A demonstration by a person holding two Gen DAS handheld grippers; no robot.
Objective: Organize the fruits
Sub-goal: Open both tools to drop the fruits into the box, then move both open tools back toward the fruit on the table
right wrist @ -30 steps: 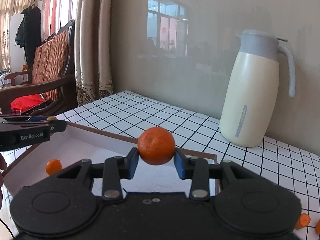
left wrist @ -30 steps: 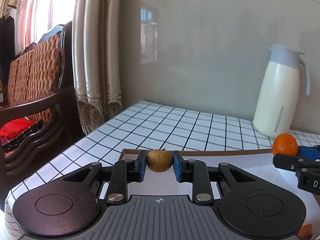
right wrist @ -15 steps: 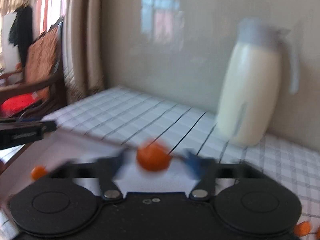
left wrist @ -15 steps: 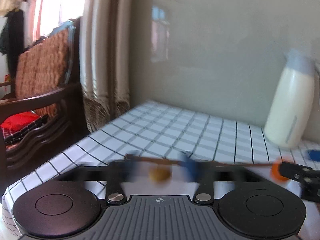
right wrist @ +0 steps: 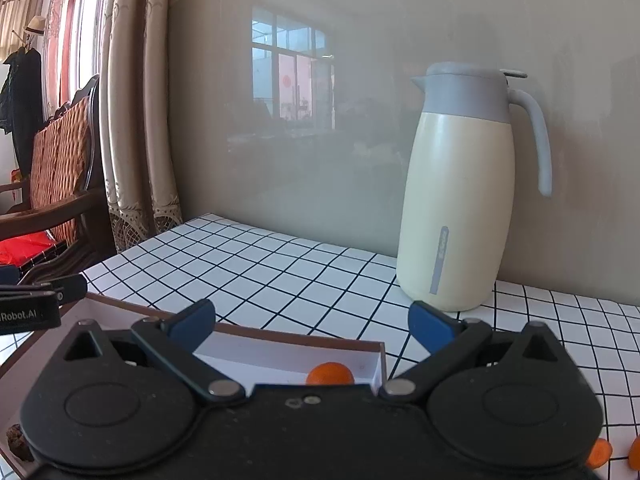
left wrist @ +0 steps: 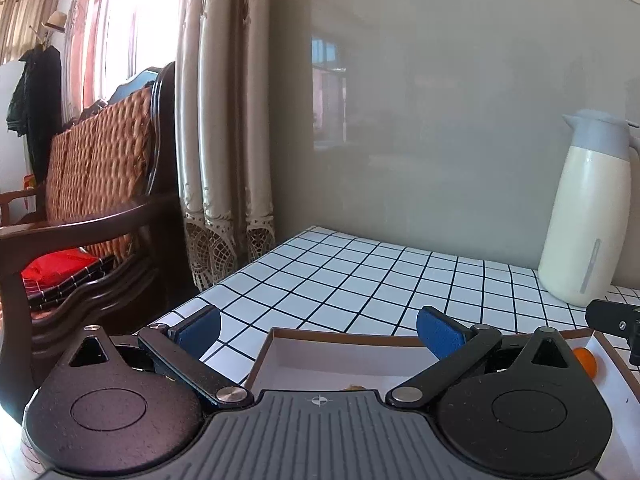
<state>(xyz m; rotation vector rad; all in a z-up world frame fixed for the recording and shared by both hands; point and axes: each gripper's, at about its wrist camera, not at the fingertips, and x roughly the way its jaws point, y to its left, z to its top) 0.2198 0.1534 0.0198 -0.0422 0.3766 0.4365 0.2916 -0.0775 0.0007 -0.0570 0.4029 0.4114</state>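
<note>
My left gripper (left wrist: 318, 326) is open and empty above the white box (left wrist: 344, 350) with a brown rim. A sliver of the yellow-brown fruit (left wrist: 354, 387) shows in the box just past the gripper body. An orange (left wrist: 585, 360) lies at the box's right side. My right gripper (right wrist: 312, 322) is open and empty over the box's far right corner (right wrist: 376, 364). The orange (right wrist: 330, 374) lies in that corner below the jaws. The left gripper's finger (right wrist: 36, 300) shows at the left edge.
A cream thermos jug (right wrist: 460, 200) stands on the checked tablecloth (right wrist: 300, 272) by the wall. Orange pieces (right wrist: 600, 454) lie on the cloth at the lower right. A dark item (right wrist: 16, 438) lies at the lower left. A wooden chair (left wrist: 88, 208) and curtain stand left.
Both grippers opened and let go of their fruits. The yellow-brown fruit and the orange dropped into the box. Both grippers have lifted a little.
</note>
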